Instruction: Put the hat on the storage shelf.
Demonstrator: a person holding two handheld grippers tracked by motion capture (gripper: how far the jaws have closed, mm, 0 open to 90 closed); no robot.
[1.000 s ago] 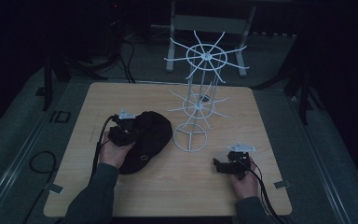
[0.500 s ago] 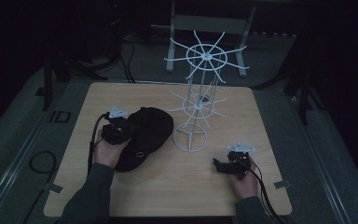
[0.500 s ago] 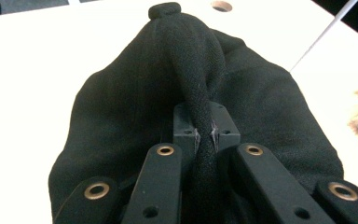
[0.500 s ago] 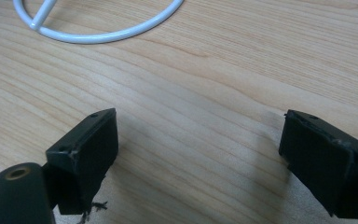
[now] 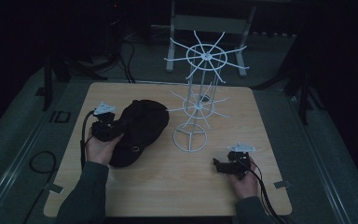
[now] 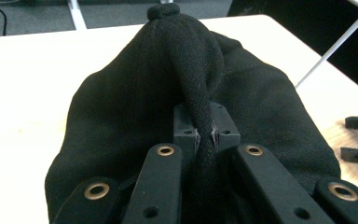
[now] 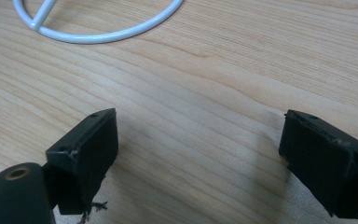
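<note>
The cap (image 6: 186, 116) is soft, light cloth that sags; left gripper (image 6: 204, 140) jaws pinch a gathered fold. Right gripper (image 7: 198, 154) jaws stand open over the worktop (image 7: 205, 70).

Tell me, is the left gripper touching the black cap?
Touching. In the left gripper view, the left gripper is shut on a bunched fold of the black cap; the fabric is squeezed between its two pads with no gap.
</note>
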